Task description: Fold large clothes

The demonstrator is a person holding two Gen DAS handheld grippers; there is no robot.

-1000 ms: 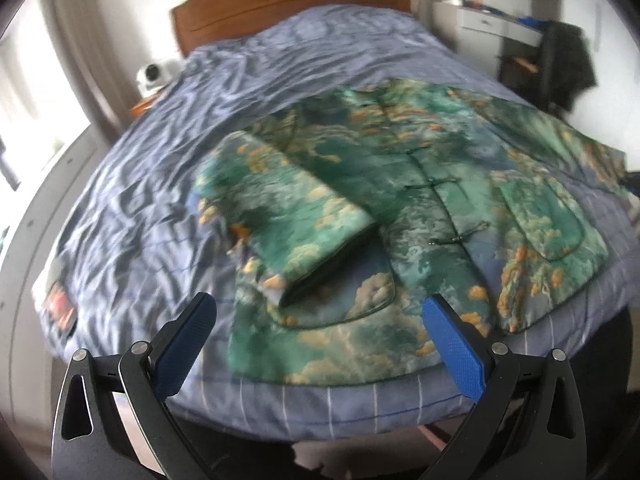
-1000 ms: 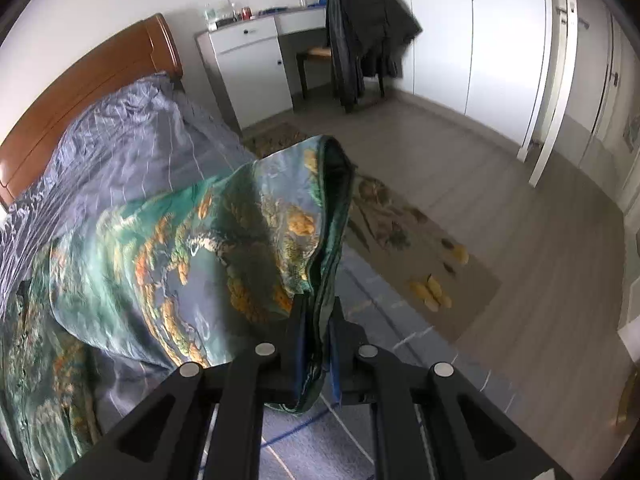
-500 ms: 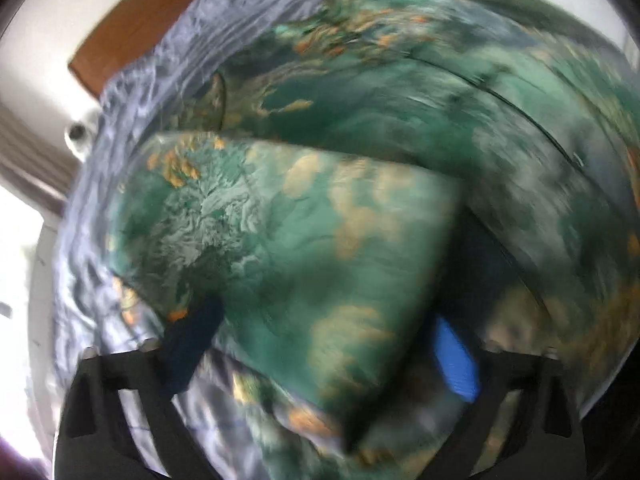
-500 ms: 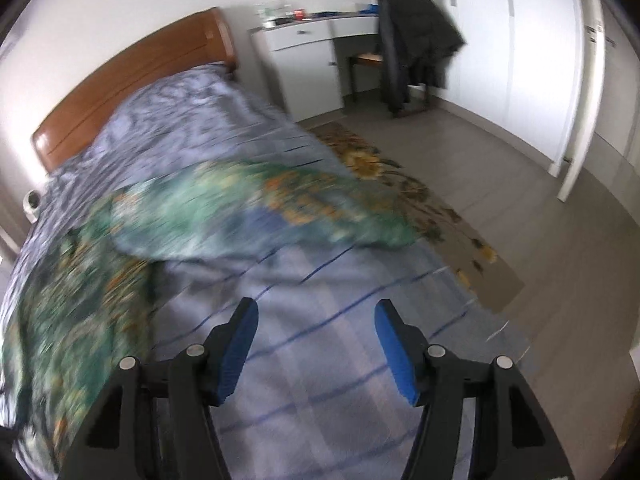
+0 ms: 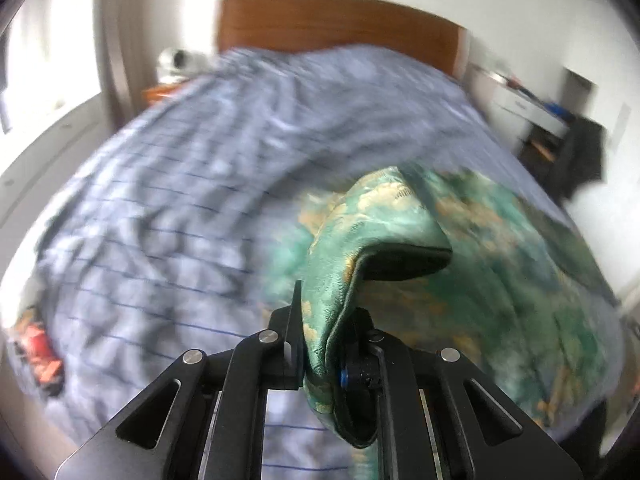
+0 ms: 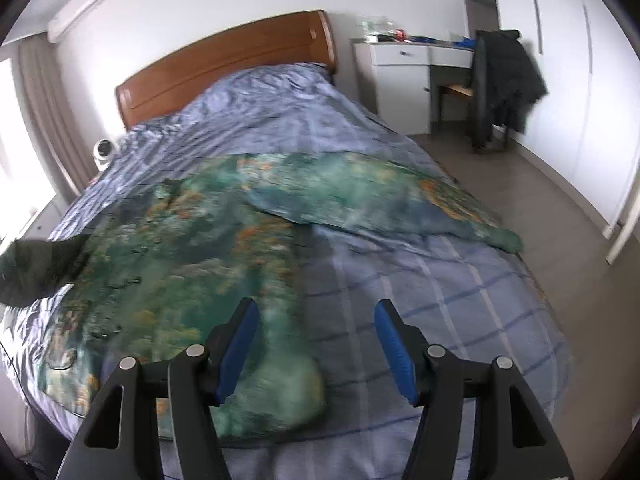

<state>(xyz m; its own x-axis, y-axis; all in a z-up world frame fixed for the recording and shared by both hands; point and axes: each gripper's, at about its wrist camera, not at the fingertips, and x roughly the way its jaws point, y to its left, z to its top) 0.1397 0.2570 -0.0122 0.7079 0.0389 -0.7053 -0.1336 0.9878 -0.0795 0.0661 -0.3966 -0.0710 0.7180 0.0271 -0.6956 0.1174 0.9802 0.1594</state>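
1. Left wrist view: left tongs (image 5: 320, 344) pressed together, pinching a sleeve end (image 5: 360, 248) of the green patterned jacket (image 5: 500, 264), with the dark-lined cuff opening up and to the right of the grip.
2. Same view: rest of the jacket spread to the right on the bed (image 5: 180, 208), so the pinched sleeve points from the tongs toward the jacket body; likely carry is rightward, across the front.
3. Same view: blue striped bedding bare to the left, a red-orange object (image 5: 38, 352) at the far left edge, wooden headboard (image 5: 336, 24) beyond; nothing standing in the sleeve's path.
4. Right wrist view: right tongs (image 6: 316, 346) spread, nothing between the blue pads, hovering over the near edge of the bed.
5. Same view: jacket lying lengthwise toward the headboard, its body left of the tongs, the other sleeve (image 6: 380, 204) stretched out to the right across the bedding, its cuff near the bed's right edge.
6. Same view: right tongs nearer to that free sleeve than the left; a dark shape (image 6: 36, 272) at the left edge, too blurred to identify; chair with a dark coat (image 6: 508, 80) well apart.
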